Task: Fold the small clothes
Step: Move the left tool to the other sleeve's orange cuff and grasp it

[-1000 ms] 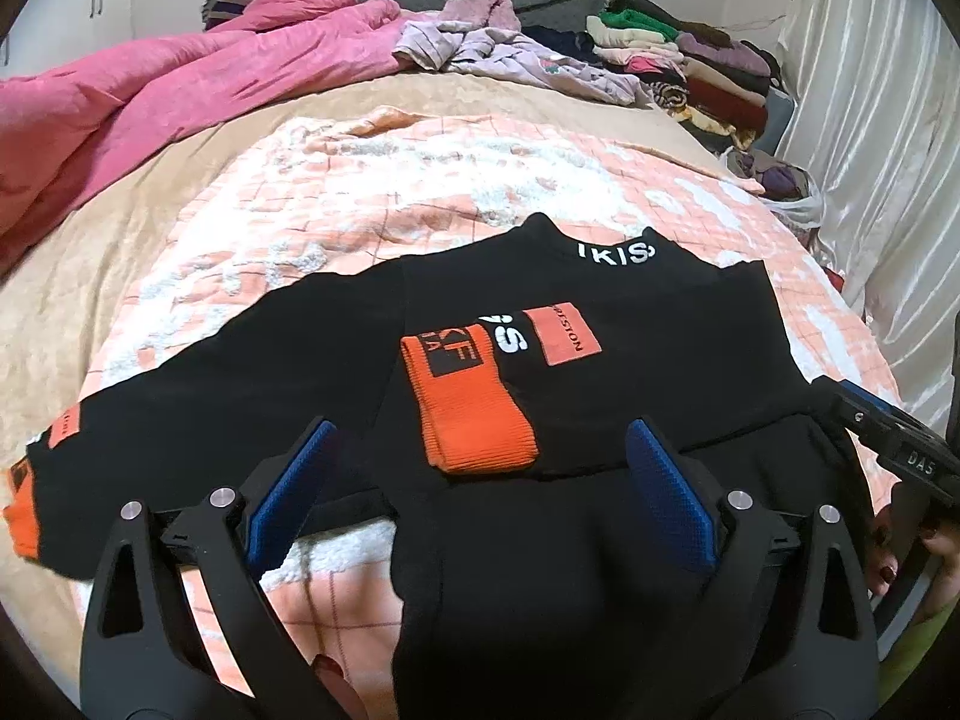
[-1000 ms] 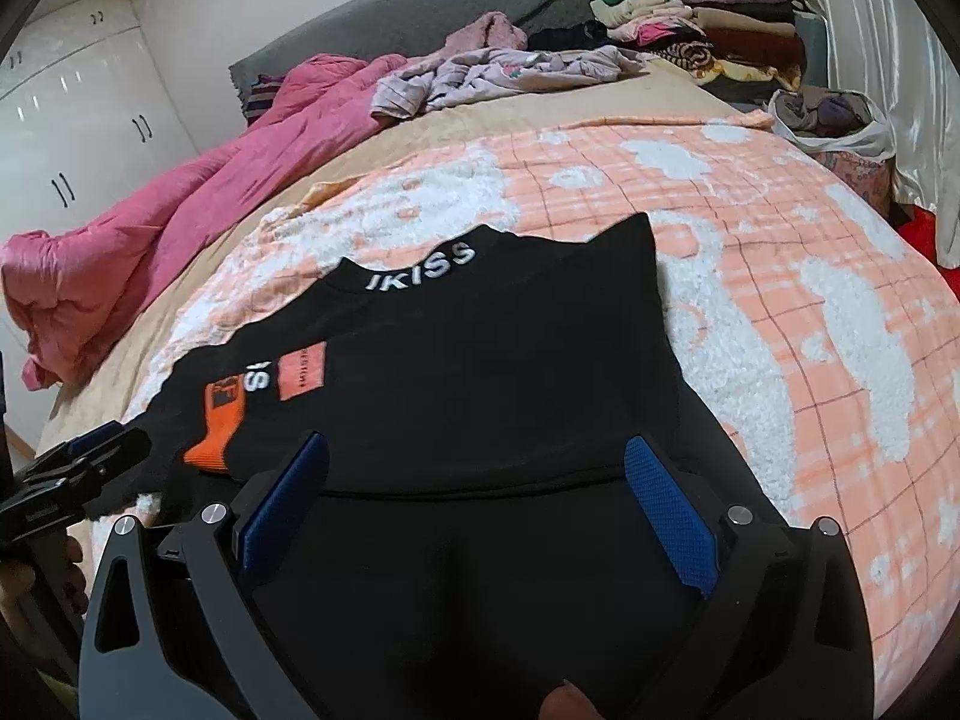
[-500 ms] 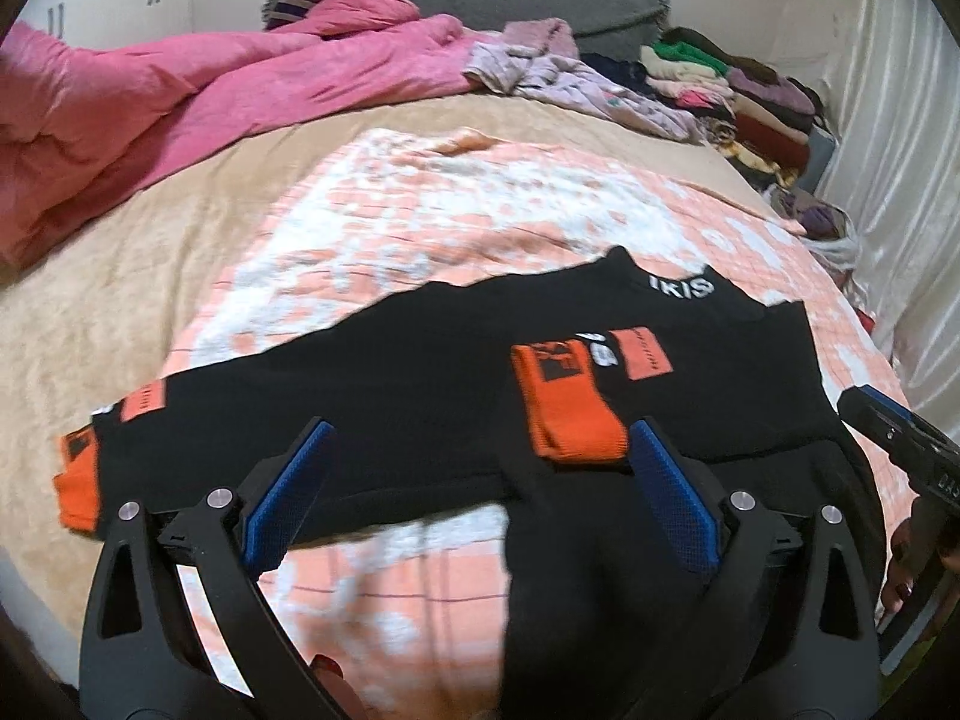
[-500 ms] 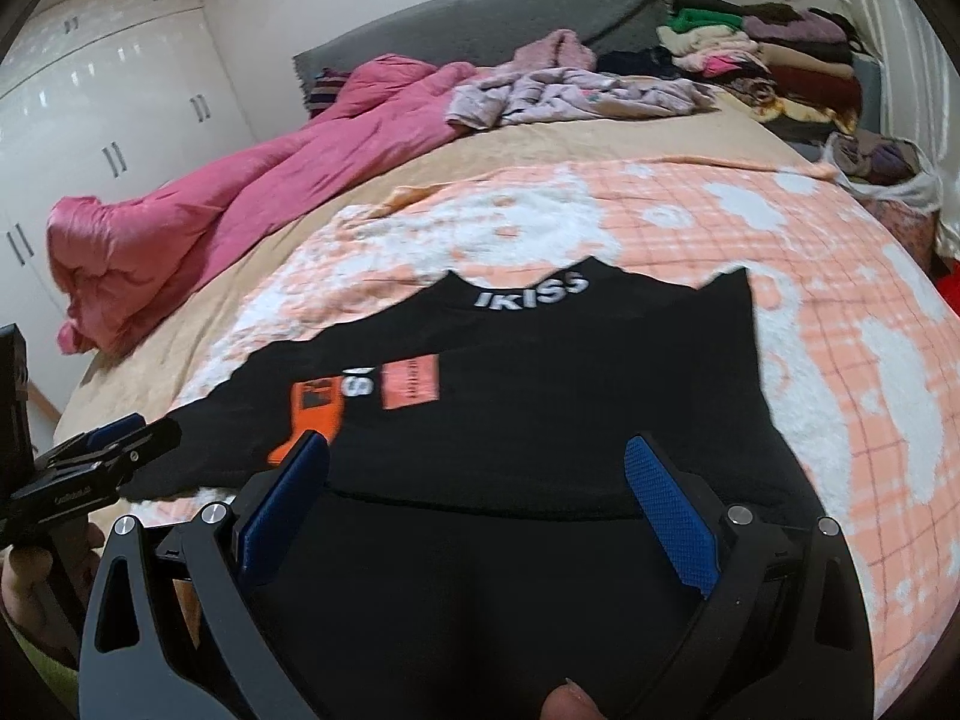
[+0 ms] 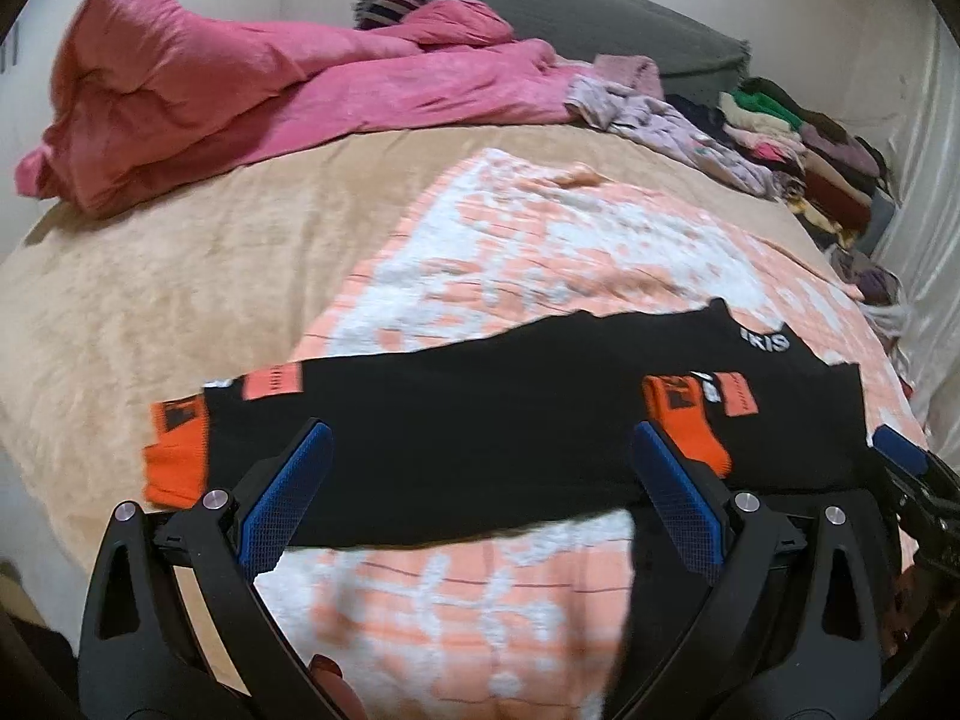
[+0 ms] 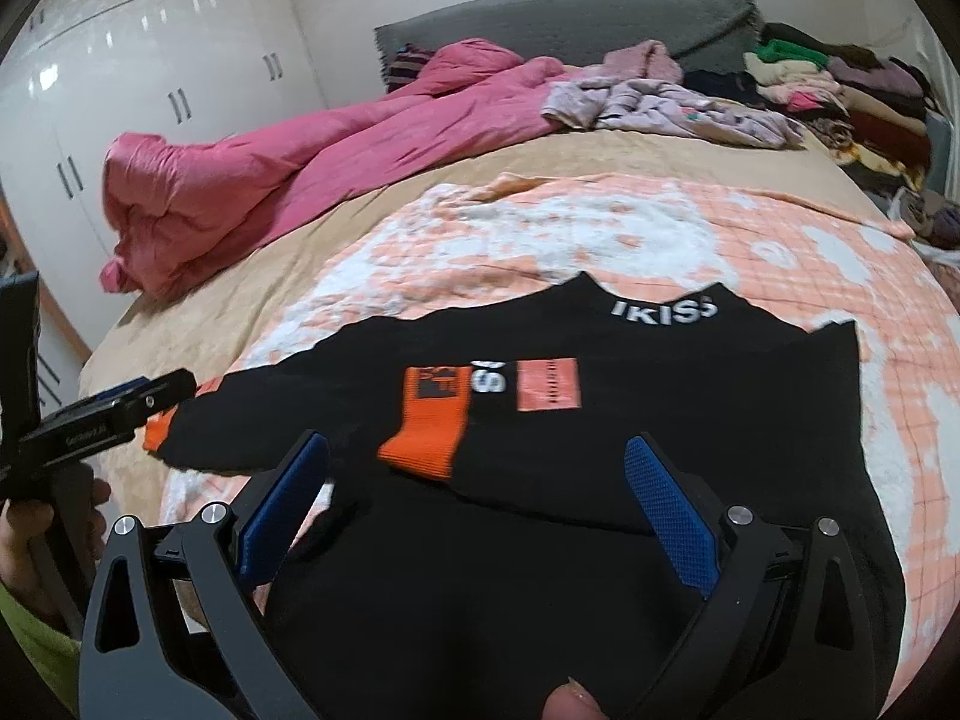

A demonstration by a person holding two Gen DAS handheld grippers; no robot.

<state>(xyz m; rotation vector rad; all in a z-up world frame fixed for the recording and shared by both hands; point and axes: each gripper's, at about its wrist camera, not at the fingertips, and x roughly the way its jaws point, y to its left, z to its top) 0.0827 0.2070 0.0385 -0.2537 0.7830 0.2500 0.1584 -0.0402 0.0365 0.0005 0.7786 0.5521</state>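
1. Closest to you, both tools hang over the near edge of the bed: your left gripper (image 5: 480, 498) and right gripper (image 6: 477, 504) each stand with jaws spread wide and nothing between the blue pads (image 6: 672, 516).
2. Just beyond them, the black top (image 6: 660, 438) lies flat on the peach-and-white blanket (image 5: 540, 252), collar lettering facing away from you.
3. One sleeve is folded across the chest, its orange cuff (image 6: 429, 426) resting on the body; the other sleeve (image 5: 420, 414) stretches out to your left, ending in a second orange cuff (image 5: 177, 456) near the blanket's edge.
4. Judging by the knit, expect light, limp cloth that sags and drags rather than holding shape; the ribbed cuff looks the thickest, surest bite, so pinch the outstretched sleeve there and carry it low across the chest.
5. Farther back, a pink duvet (image 6: 270, 180) is heaped beside loose lilac clothing (image 6: 660, 102), with stacked folded clothes (image 5: 798, 150) at the far right corner.
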